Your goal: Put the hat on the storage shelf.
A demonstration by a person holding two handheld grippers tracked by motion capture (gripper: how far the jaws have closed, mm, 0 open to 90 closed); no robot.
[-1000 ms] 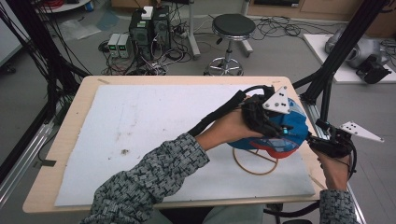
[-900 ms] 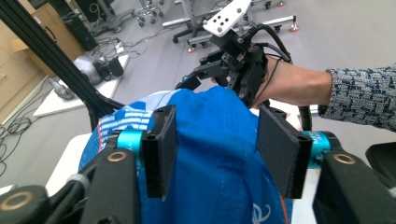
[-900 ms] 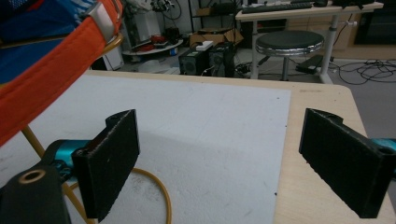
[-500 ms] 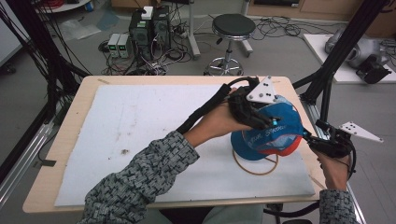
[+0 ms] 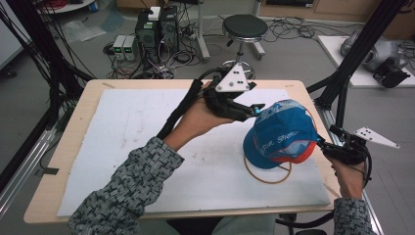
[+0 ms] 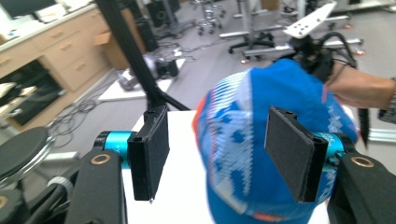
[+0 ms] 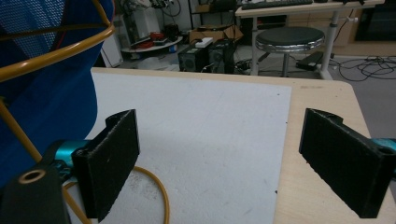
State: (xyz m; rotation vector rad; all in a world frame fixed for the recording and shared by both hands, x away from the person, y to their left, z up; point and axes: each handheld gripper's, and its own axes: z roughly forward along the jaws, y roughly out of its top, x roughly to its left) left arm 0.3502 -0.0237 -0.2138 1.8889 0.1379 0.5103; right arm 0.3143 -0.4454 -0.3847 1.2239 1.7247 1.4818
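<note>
On the table's right side, one blue cap [image 5: 281, 134] is sitting on one yellow wire stand [image 5: 268, 172]. You are lifting your left gripper [image 5: 252, 108] away from it, jaws now apart and empty, so the cap looks placed. Your right gripper [image 5: 329, 147] is waiting beside it, jaws wide, holding nothing.

Cap [image 6: 261, 140] blurred, cut off below
</note>
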